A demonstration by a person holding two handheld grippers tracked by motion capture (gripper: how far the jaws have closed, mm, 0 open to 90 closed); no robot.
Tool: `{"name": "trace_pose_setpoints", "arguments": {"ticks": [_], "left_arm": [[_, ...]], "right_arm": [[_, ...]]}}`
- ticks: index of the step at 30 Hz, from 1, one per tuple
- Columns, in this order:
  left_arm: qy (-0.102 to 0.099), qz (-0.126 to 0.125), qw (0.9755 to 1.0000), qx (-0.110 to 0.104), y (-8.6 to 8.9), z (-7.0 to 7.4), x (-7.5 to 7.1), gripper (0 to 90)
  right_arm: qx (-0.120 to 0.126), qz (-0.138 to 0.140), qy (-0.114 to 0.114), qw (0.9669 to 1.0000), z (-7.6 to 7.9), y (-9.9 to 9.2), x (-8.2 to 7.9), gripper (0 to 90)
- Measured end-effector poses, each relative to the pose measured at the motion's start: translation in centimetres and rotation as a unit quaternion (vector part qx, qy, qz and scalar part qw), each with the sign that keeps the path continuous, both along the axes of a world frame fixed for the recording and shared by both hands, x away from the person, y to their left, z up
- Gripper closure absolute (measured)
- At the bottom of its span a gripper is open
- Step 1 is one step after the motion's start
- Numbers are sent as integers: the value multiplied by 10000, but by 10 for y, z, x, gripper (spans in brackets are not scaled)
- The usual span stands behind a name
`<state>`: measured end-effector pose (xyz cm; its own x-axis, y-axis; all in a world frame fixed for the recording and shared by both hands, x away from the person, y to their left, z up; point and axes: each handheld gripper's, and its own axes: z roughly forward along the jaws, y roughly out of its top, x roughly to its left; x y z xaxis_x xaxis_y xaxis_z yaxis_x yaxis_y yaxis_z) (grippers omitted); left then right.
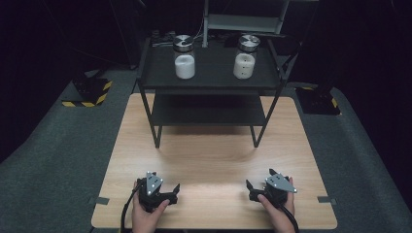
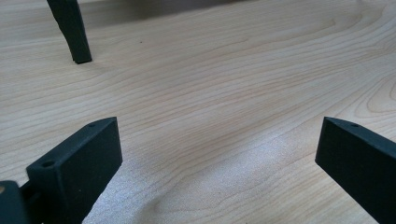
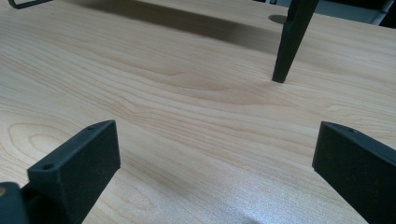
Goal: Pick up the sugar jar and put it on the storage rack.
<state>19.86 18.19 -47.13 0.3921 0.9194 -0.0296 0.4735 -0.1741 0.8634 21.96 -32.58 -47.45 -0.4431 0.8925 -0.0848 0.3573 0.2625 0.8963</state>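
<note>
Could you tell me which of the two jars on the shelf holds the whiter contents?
The left jar; its filling is bright white, while the right jar holds cream-coloured contents.

Left gripper (image 1: 163, 191) held in a hand (image 1: 145, 213) near the table (image 1: 214, 145) front edge, jaws spread wide, nothing between. Right gripper (image 1: 260, 187) gripped by the other hand (image 1: 277, 213) near the same edge, well apart, jaws equally wide.
</note>
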Motion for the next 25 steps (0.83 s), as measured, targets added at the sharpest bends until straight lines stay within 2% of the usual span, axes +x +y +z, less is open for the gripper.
{"name": "trace_pose_setpoints", "arguments": {"ticks": [9, 22, 25], "left_arm": [[19, -5, 10000, 2, 0, 0, 1, 7], [150, 74, 9997, 151, -6, 5, 4, 7], [114, 60, 9998, 153, -6, 4, 3, 7]], "right_arm": [[35, -38, -8, 10000, 0, 0, -1, 6], [74, -57, -76, 9999, -2, -1, -5, 5], [77, -24, -109, 9999, -3, -3, -8, 5]]}}
